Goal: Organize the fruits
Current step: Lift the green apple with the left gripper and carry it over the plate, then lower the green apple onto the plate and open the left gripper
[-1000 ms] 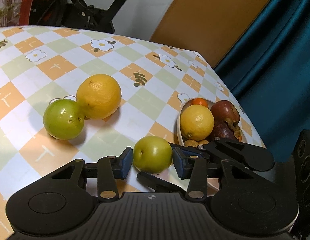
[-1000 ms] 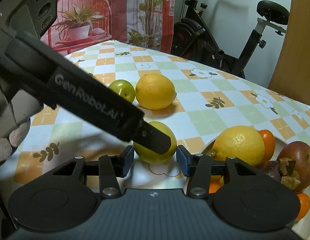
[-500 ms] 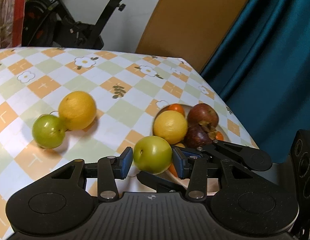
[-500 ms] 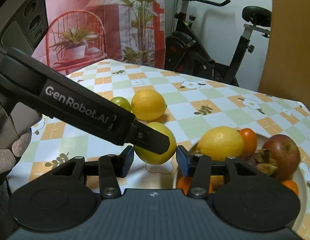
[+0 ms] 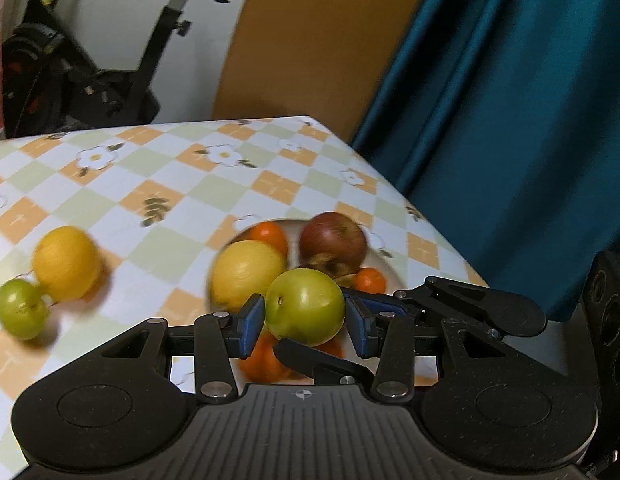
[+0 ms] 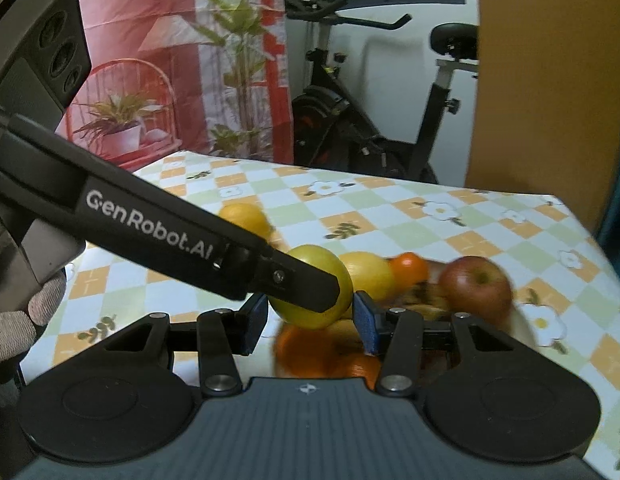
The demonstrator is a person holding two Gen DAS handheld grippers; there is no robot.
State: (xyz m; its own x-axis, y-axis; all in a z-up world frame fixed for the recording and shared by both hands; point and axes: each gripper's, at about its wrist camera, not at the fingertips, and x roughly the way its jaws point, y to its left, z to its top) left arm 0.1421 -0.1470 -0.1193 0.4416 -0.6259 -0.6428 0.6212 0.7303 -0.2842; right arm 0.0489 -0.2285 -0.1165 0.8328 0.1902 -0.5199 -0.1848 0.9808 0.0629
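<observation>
While your left gripper (image 5: 305,317) pinches the green fruit (image 5: 306,306) above the plate (image 5: 384,264), your right gripper (image 6: 310,317) clamps it too.

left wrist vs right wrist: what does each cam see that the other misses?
Left wrist only: the teal curtain and a second green fruit lying on the tablecloth.
Right wrist only: a gloved hand and the red plant backdrop.
Both: the held green fruit, pinched by the left gripper and the right gripper together, over the fruit plate.
</observation>
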